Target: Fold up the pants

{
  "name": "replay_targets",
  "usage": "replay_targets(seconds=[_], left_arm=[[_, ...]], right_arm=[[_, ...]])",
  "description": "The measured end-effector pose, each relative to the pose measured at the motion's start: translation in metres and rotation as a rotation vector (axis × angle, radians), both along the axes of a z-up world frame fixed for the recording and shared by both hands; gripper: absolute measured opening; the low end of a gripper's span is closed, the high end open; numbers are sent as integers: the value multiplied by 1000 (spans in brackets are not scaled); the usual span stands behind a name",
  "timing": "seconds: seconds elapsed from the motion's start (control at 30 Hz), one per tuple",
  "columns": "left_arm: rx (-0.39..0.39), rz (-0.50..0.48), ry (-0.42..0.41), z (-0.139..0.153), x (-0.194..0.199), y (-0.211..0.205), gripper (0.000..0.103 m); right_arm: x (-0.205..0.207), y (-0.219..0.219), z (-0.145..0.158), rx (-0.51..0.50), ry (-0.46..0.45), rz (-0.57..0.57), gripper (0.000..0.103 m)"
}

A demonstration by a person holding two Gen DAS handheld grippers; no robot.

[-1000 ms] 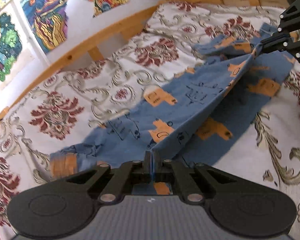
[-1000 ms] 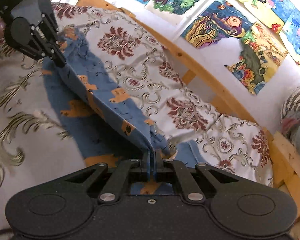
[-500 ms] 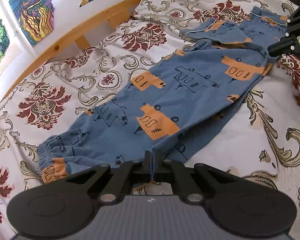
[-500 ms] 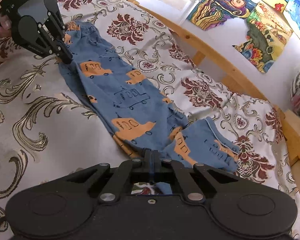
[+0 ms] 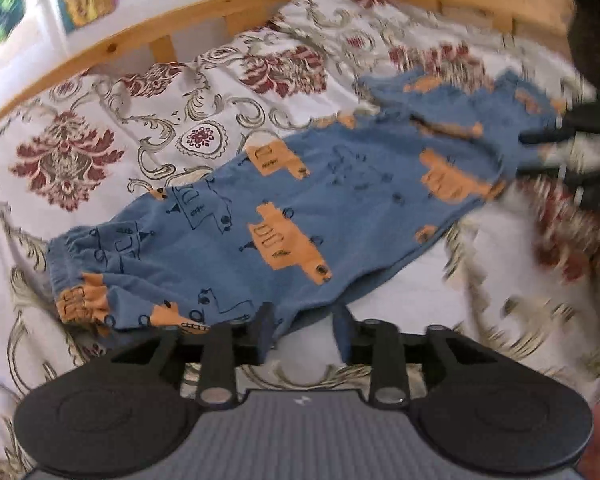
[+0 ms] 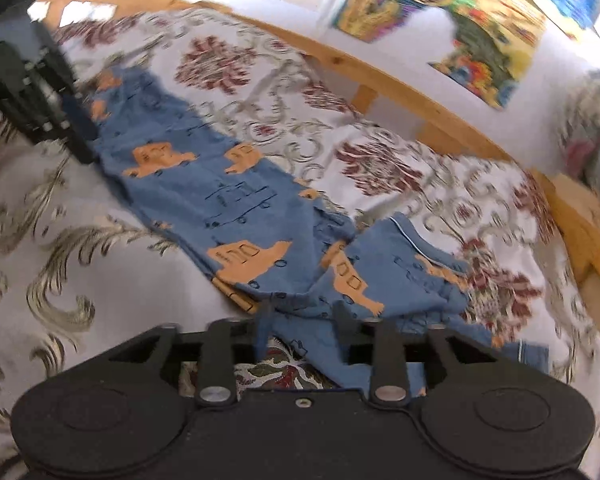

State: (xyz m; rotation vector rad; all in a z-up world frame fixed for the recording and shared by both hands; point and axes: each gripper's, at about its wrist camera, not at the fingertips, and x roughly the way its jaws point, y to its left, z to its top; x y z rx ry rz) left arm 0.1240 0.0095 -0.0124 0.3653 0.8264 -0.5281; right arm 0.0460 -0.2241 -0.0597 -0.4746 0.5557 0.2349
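Blue pants (image 5: 308, 216) with orange truck prints lie flat on the patterned bedspread, folded lengthwise with one leg over the other. The cuffs (image 5: 76, 272) are at the left in the left wrist view. My left gripper (image 5: 303, 334) is open at the near edge of the leg, its jaws apart and empty. In the right wrist view the pants (image 6: 220, 200) run diagonally, waist end (image 6: 400, 280) nearest. My right gripper (image 6: 303, 334) is open over the waist fabric. Each gripper shows in the other's view: the right (image 5: 580, 152), the left (image 6: 40, 92).
The floral bedspread (image 5: 140, 120) covers the bed all around the pants. A wooden bed rail (image 6: 420, 92) runs along the far side below a white wall with colourful drawings (image 6: 480, 28). A bundle of clothes (image 6: 596, 140) lies at the right edge.
Both grippers have opened and let go of the pants. The lifted leg has come down flat over the other leg. Both grippers have drawn back a little.
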Motion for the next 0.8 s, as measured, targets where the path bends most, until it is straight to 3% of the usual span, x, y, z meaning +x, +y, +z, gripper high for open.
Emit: replay_targets(seconds=[0.13, 0.27, 0.37, 0.5, 0.63, 0.73, 0.8], left_arm=[[-128, 54, 62, 23, 23, -6, 53], [-224, 51, 118, 39, 74, -42, 59], [-271, 4, 155, 44, 119, -86, 59], [-279, -85, 165, 40, 171, -149, 61], [-294, -127, 220, 24, 203, -197, 70], [-271, -146, 267, 8, 221, -219, 71], [-255, -144, 305, -3, 232, -228, 71]], right_arm=[[5, -3, 12, 88, -20, -121, 66], [23, -2, 19, 171, -17, -237, 70], [35, 3, 21, 165, -33, -308, 70], [47, 7, 18, 169, -34, -349, 70], [57, 7, 11, 173, -21, -381, 70], [65, 9, 5, 160, -23, -413, 81], [71, 9, 1, 173, -7, -446, 81]])
